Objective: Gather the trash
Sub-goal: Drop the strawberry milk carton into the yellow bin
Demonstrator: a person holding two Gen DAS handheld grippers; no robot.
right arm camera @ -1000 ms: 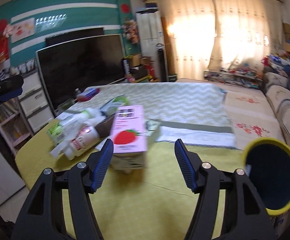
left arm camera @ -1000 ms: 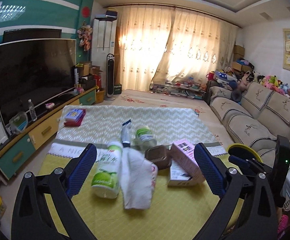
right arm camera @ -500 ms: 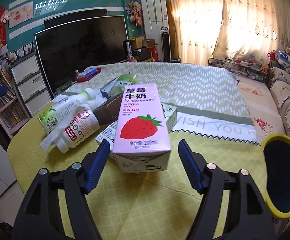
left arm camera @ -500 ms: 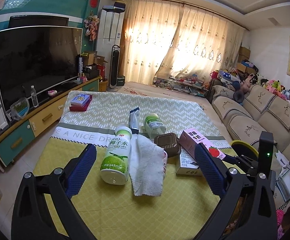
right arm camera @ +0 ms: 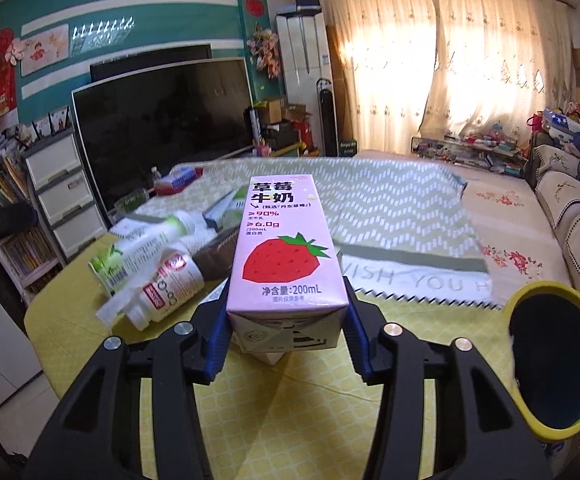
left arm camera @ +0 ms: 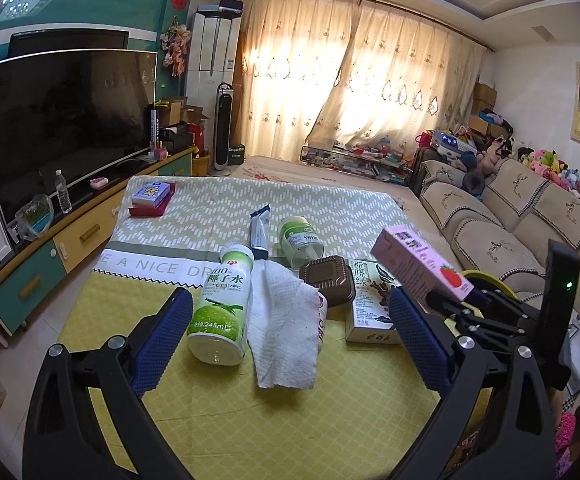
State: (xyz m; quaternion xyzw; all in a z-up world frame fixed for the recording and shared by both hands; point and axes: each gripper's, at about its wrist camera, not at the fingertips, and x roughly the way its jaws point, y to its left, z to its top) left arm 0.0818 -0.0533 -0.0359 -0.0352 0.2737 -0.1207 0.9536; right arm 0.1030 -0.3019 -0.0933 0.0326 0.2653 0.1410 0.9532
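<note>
The left gripper (left arm camera: 290, 334) hangs wide open above a green bottle (left arm camera: 220, 312) and a white napkin (left arm camera: 283, 328); the right gripper (left arm camera: 456, 306) grips a pink carton (left arm camera: 420, 262).

Backlit curtains (left arm camera: 354, 92) glowing, sharp focus, fisheye bending, dark vignetted corners

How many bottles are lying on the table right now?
3: coconut-water bottle front left, green-capped bottle behind it, a third bottle mostly under the paper towel. More may be hidden.

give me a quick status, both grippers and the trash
Right gripper shut on pink strawberry milk carton, lifted off the table. Left gripper open, empty, above coconut water bottle and tissue. Nothing blocking.
</note>
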